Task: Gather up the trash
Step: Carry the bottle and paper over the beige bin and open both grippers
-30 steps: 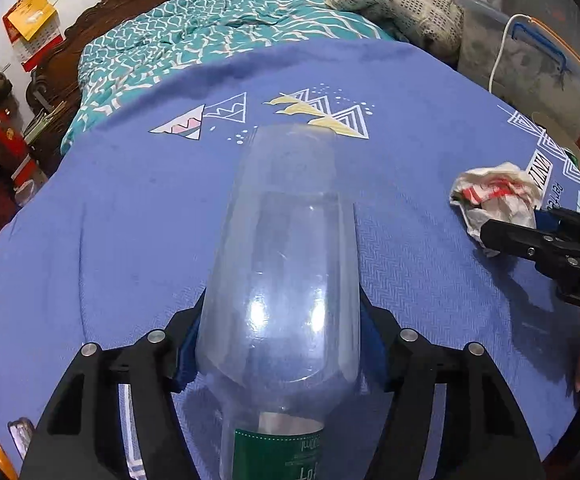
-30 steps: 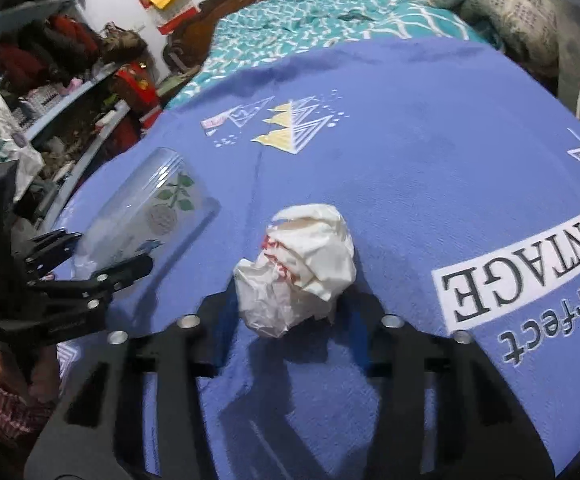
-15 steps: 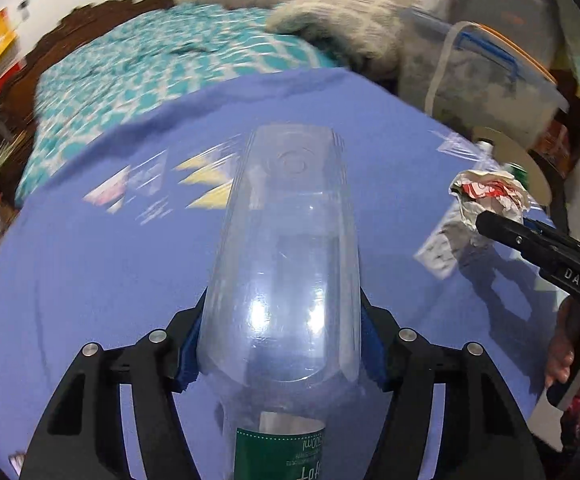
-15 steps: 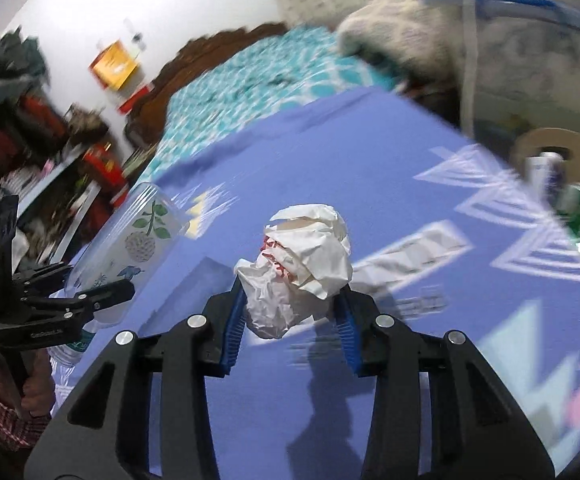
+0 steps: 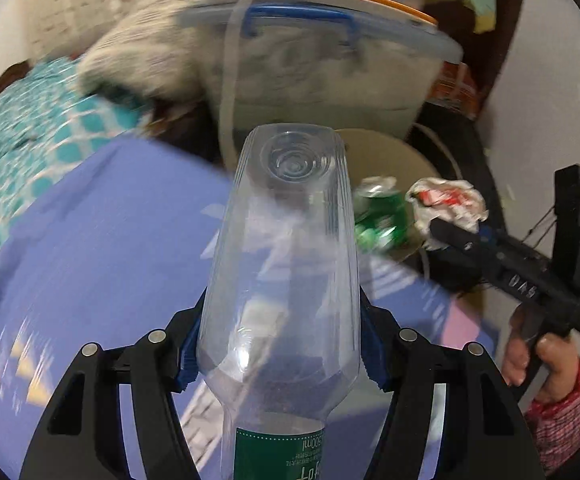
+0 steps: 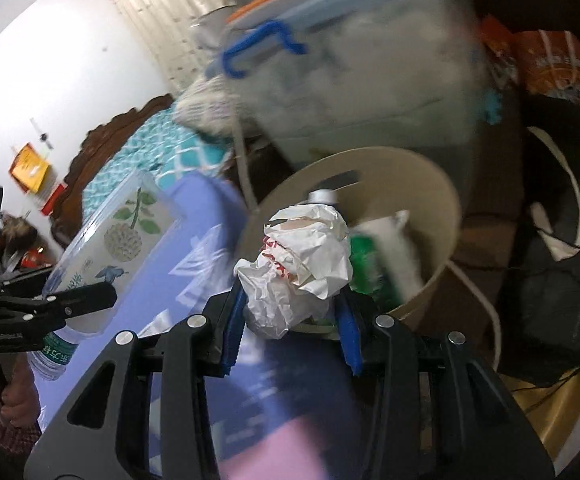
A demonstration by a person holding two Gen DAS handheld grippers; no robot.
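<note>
My left gripper [image 5: 281, 360] is shut on a clear plastic bottle [image 5: 285, 256] with a green label, its base pointing forward. The bottle also shows in the right wrist view [image 6: 105, 244], held at the left. My right gripper [image 6: 290, 332] is shut on a crumpled white paper wad [image 6: 302, 264] with red print; the wad also shows in the left wrist view [image 5: 446, 204]. A beige round bin [image 6: 446, 208] stands just beyond the wad and holds a green can [image 5: 382, 216] and other trash. Both grippers are lifted off the blue cloth [image 5: 89, 248].
A clear storage box with a blue handle [image 5: 322, 52] and orange lid stands behind the bin. A patterned pillow [image 5: 141, 52] and teal bedding [image 5: 17, 120] lie at the back left. Dark cables and bags [image 6: 550, 280] sit right of the bin.
Both grippers have swung right, away from the blue cloth toward the bin, carrying the bottle and the paper wad. The right gripper closed on the wad and lifted it.
</note>
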